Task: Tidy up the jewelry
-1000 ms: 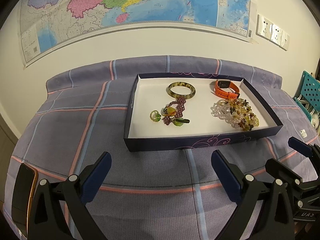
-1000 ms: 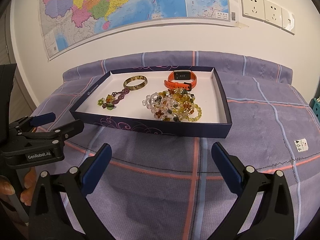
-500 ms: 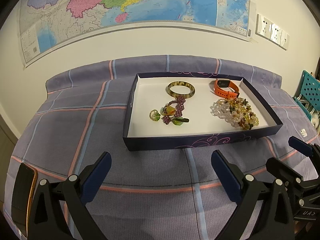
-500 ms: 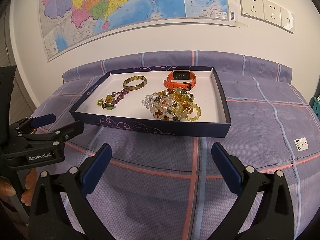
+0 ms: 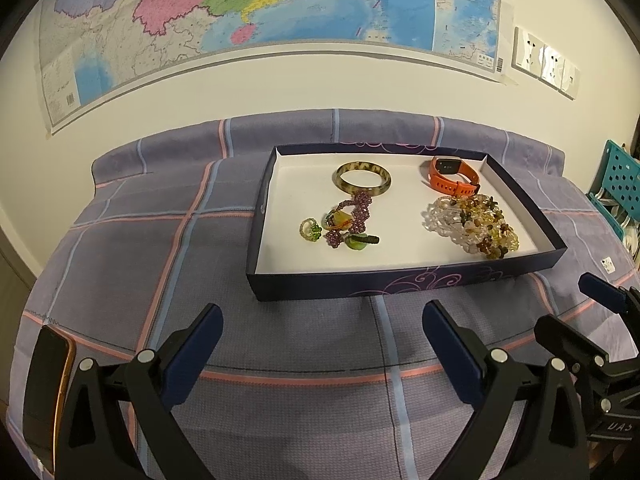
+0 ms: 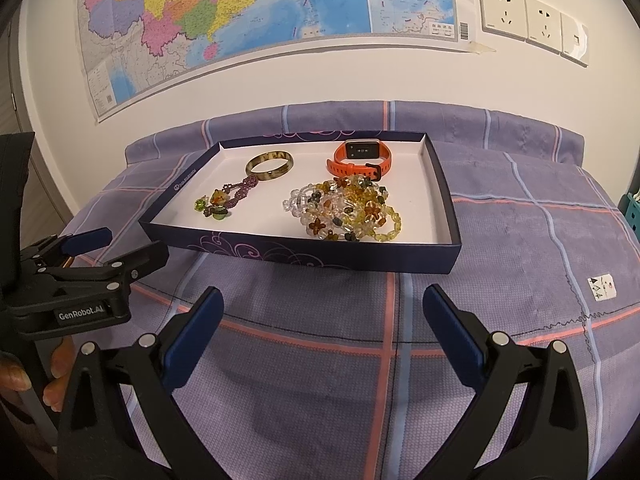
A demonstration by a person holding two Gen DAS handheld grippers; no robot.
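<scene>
Little changes over the last second — both views creep slightly nearer the tray. Left gripper and right gripper hang spread and empty above the bedspread. Bangle, watch and bead pile lie inside the tray — sorted or awaiting sorting.

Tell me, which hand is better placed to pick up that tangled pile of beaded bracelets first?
Probably the right. The beaded bracelets lie on the right side of the box, almost straight ahead of the right tool, which is open and empty. For the open left tool they sit off to the right.
</scene>
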